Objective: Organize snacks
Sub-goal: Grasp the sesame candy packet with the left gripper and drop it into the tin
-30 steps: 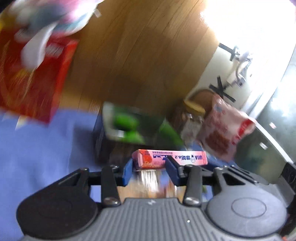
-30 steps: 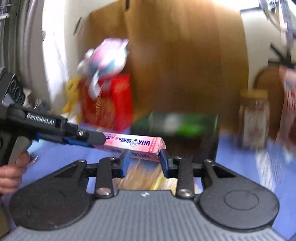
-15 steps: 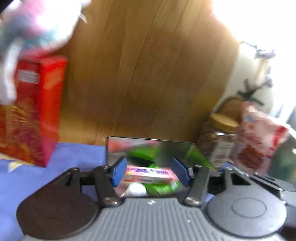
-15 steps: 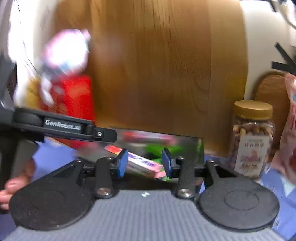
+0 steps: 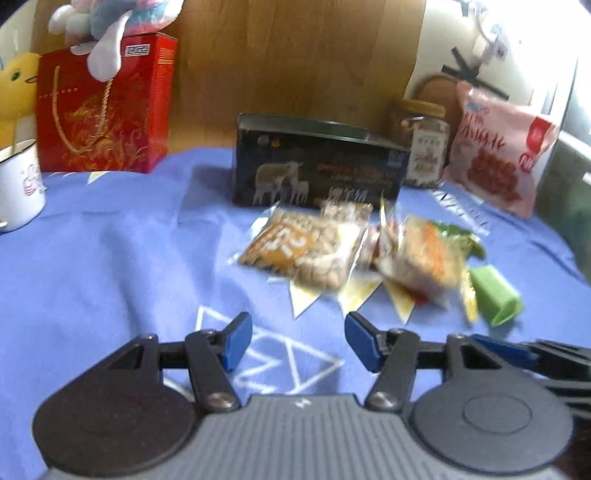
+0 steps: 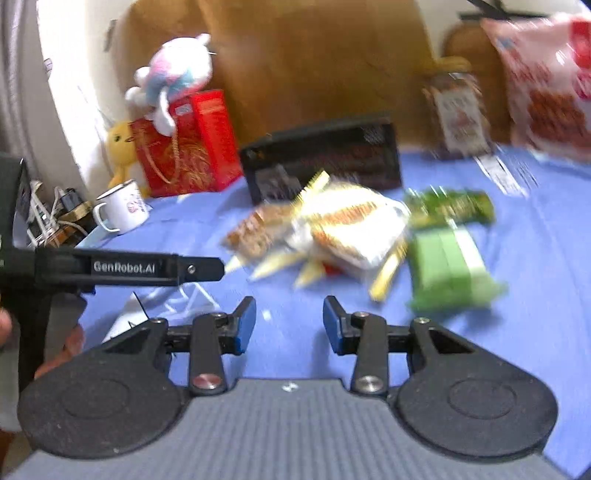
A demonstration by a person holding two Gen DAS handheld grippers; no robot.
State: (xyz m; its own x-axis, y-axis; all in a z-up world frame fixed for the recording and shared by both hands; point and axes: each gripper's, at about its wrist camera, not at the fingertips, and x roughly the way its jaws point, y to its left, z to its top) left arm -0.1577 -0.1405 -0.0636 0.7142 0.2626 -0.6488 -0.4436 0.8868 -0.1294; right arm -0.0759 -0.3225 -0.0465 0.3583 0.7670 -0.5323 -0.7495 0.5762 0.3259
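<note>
My left gripper (image 5: 297,325) stands open over the blue cloth (image 5: 110,258) with nothing between its fingers. My right gripper (image 6: 290,325) is open and empty too, close beside it. From the right wrist view the left gripper (image 6: 207,268) reaches in from the left. Ahead of both lies a pile of snacks: a clear bag of nuts (image 5: 306,247), an orange-and-white pack (image 5: 421,254), and a light green pack (image 5: 495,295) (image 6: 447,269). A dark green pack (image 6: 450,203) lies behind them. A black box (image 5: 317,166) (image 6: 321,158) stands beyond the pile; its inside is hidden.
At the back left stand a red gift bag (image 5: 103,110) with a plush toy (image 5: 110,22) on it, and a white mug (image 5: 18,184). A jar of nuts (image 5: 424,147) and a pink snack bag (image 5: 498,147) stand at the back right. A wooden panel rises behind.
A second ago both grippers held a pink box between them, then it lay inside the black box. Both grippers have since let go, opened and drawn back and down.
</note>
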